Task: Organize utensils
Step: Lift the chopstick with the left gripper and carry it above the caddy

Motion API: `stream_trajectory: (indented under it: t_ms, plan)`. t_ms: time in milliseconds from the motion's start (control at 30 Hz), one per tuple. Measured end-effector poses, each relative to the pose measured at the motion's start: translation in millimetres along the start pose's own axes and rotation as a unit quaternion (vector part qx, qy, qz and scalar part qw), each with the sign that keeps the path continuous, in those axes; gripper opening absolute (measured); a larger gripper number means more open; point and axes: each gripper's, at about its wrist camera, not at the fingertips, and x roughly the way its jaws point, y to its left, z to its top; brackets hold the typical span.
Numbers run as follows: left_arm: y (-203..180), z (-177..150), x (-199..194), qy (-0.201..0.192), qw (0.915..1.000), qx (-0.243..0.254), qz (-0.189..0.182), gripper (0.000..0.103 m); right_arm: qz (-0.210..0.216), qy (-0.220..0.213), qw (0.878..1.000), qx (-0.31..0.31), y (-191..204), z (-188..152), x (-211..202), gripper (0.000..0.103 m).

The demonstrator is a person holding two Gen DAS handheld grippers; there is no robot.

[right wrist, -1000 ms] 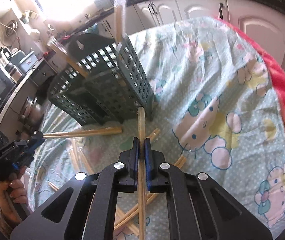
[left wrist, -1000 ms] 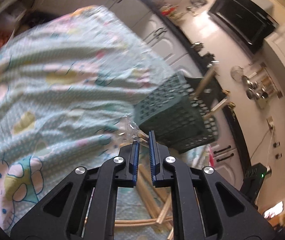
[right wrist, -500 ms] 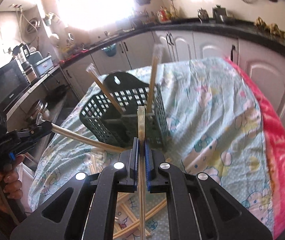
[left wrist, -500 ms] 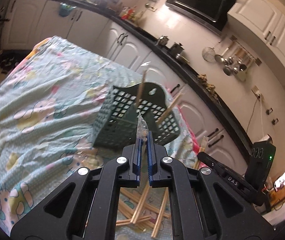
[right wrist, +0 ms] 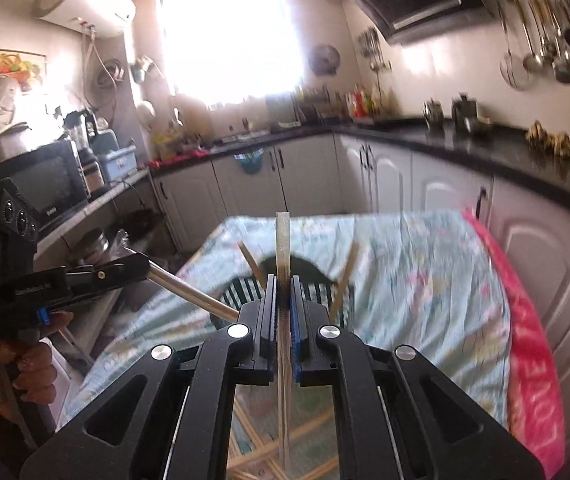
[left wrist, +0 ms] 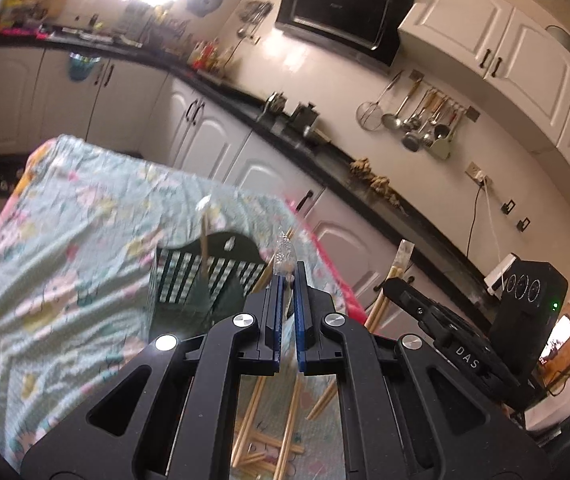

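Two grippers, each clamped on one wrapped pair of chopsticks above the table.

The left gripper (left wrist: 288,280) is closed on a clear-wrapped pair (right wrist: 189,290) whose long axis slants down toward the green basket (left wrist: 189,280). The right gripper (right wrist: 283,292) pinches another pair (right wrist: 283,240) that runs straight along its fingers, tip pointing away over the basket. Two pairs stand tilted in the basket; several more, too tangled to count, lie crossed on the patterned cloth (left wrist: 65,260) below.
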Motion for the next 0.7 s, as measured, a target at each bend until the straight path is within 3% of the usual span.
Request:
stream_trajectory:
  t_ms: [300,700]
  plan:
    - [-18,44,-19,-0.044,0.9984,0.035,0.001,0.002,0.021,-0.063,0.997,-0.043,17,50,-4,0.006]
    - [-18,84,-38,-0.071,0.9923,0.084,0.055,0.002,0.031,-0.124,0.990,-0.062,7,94,11,0.006]
